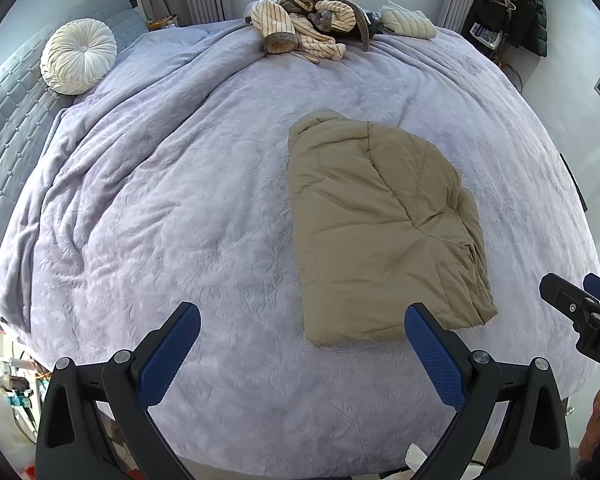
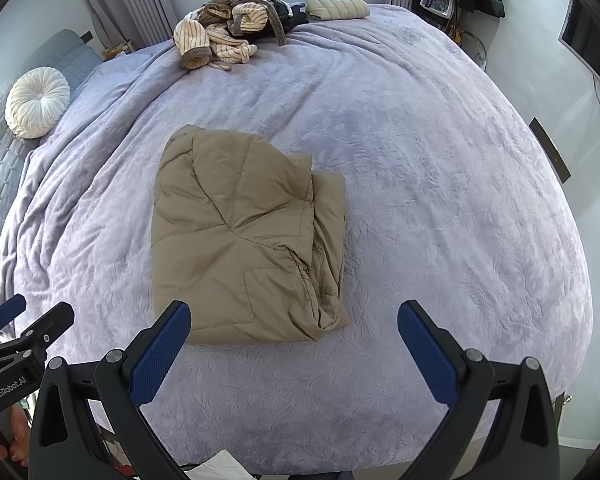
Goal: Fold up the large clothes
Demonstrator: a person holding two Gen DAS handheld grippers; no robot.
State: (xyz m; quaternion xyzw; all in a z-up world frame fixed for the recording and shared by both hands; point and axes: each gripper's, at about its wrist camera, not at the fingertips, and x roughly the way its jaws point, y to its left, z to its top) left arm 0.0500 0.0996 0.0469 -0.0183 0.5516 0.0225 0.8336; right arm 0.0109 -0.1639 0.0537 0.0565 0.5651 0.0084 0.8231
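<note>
A tan quilted jacket (image 1: 380,232) (image 2: 244,236) lies folded into a rough rectangle on the lavender bedspread (image 1: 180,200) (image 2: 440,184). My left gripper (image 1: 300,320) hangs open above the bed's near edge, its right finger just short of the jacket's near hem. My right gripper (image 2: 294,318) is open too, hovering at the jacket's near right corner with nothing between its blue pads. The other gripper shows at the edge of each wrist view, the right one (image 1: 580,300) and the left one (image 2: 20,328).
A heap of striped cream clothes (image 1: 304,20) (image 2: 224,28) and a folded pale quilted garment (image 1: 408,20) (image 2: 336,4) lie at the far edge of the bed. A round white cushion (image 1: 78,56) (image 2: 36,102) rests by the grey headboard (image 1: 4,120). Dark coats (image 1: 516,4) hang at the back right.
</note>
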